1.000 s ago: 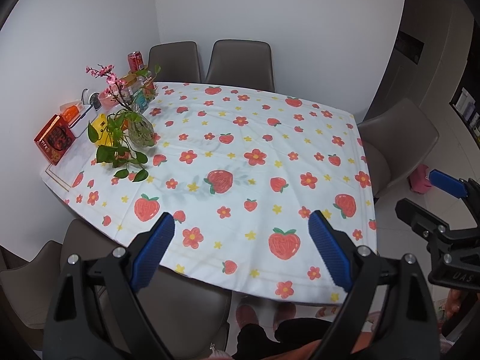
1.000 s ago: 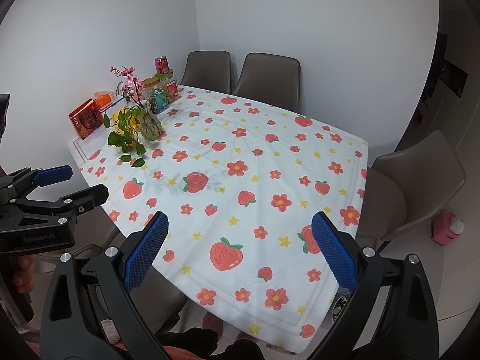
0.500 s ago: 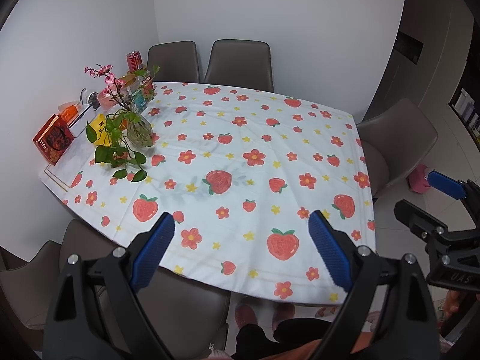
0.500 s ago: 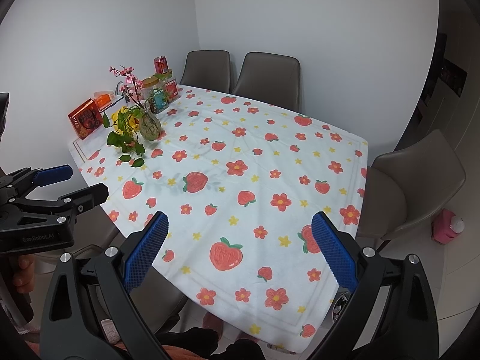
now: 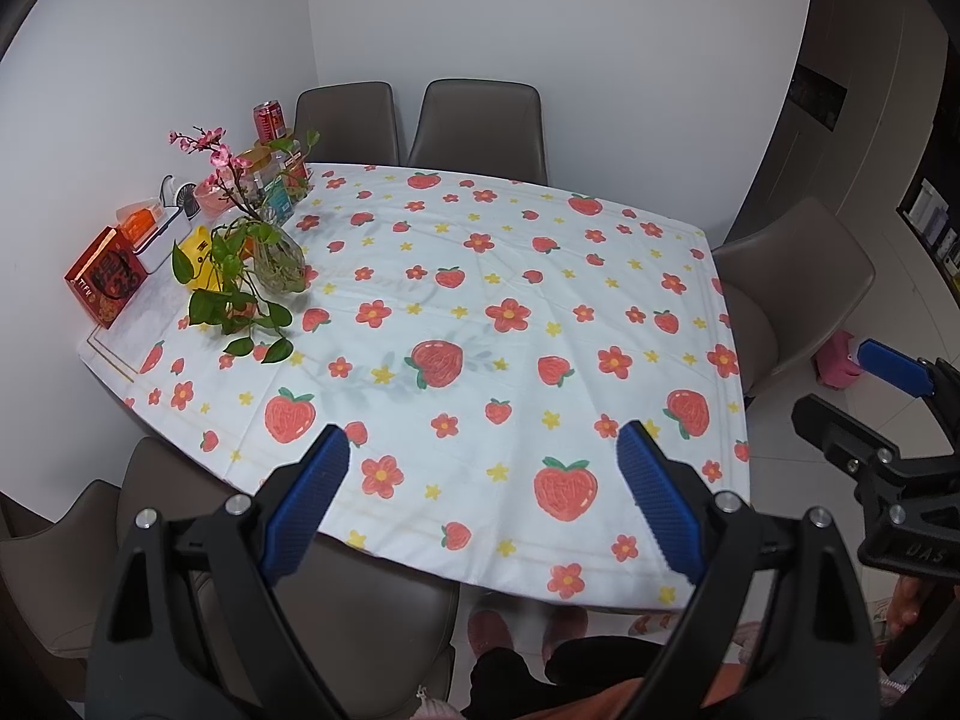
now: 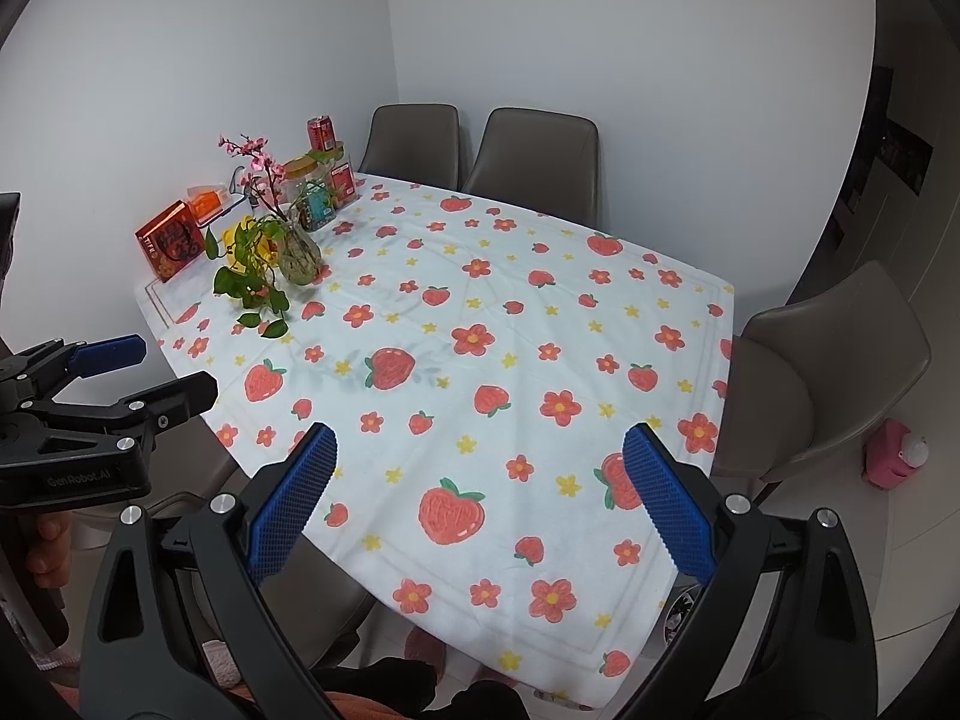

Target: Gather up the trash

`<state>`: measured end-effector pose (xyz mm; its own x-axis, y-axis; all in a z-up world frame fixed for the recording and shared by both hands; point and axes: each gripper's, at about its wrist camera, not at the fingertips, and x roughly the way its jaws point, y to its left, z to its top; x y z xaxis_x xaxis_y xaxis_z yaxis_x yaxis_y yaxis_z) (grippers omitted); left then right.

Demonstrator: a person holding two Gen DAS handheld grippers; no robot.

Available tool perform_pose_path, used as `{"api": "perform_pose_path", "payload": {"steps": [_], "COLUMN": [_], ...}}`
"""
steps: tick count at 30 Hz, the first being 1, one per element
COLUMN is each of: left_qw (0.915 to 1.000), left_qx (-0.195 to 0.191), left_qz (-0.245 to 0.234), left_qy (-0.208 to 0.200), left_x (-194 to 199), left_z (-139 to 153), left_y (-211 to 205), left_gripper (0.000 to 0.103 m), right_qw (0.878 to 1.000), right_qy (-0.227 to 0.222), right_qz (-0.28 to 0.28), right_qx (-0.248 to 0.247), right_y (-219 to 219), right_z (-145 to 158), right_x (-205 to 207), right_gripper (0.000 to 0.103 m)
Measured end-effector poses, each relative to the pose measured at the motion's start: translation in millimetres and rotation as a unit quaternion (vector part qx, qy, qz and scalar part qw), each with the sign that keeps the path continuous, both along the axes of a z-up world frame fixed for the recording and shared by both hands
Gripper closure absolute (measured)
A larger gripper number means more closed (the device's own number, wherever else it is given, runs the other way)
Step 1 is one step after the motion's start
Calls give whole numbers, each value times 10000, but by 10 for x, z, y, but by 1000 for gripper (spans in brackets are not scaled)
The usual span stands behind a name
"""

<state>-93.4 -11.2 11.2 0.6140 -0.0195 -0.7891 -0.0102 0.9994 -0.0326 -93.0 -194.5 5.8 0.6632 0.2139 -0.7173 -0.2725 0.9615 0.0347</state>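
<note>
A table with a white strawberry-and-flower cloth (image 5: 480,312) fills both views (image 6: 480,360). At its far left corner stand a red drink can (image 5: 268,119), jars (image 5: 282,180), a red box (image 5: 105,279), an orange pack (image 5: 139,222) and a yellow toy (image 5: 201,255). My left gripper (image 5: 483,495) is open and empty above the near table edge. My right gripper (image 6: 480,492) is open and empty, also above the near edge. Each gripper shows at the side of the other's view (image 5: 888,420) (image 6: 108,384).
A glass vase with green leaves and pink blossoms (image 5: 276,258) stands near the left edge. Grey chairs stand behind the table (image 5: 480,120), at its right (image 5: 792,282) and tucked in at the near left (image 5: 180,540). A pink object (image 6: 897,459) sits on the floor at right.
Both views have shifted very slightly; the table sits a little lower-left in the left wrist view. Both grippers stay open and empty.
</note>
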Motion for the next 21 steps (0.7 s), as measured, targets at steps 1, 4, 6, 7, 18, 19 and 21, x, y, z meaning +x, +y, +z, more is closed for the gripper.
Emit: {"api": "perform_pose_path", "payload": {"steps": [1,4,6,7,18,19,21], "left_qw": [10000,10000,10000,10000,10000,10000,9998], "left_qx": [1,-4,-9,-4,-55,-97,-182], "left_qz": [-1,5,4,7,-8,-10,-25], "left_qy": [0,0,6,4,-1,-10,-21], "left_x": [1,-4,-1,-4,4,-1,-4], "left_z": [2,2,4,3,12,21,26], "left_y": [-2,-5,-8,-7,-20,-32,-46], "left_gripper": [13,12,12,13,12,12,12], "right_qw": [10000,10000,10000,10000,10000,10000,10000], "right_qy": [4,1,0,-1,0,-3,-5], "right_qz": [3,15,11,11,20,16,24], "right_qx": [3,-2,-4,-2,6,10,4], "right_y": [-3,-11,-10,-7,-22,-15,-27], "right_z": [0,2,2,4,1,6,1], "right_x": [-2,-4,-3,-6,-7,-13,-9], "right_gripper": [10,10,10,10,10,10,10]}}
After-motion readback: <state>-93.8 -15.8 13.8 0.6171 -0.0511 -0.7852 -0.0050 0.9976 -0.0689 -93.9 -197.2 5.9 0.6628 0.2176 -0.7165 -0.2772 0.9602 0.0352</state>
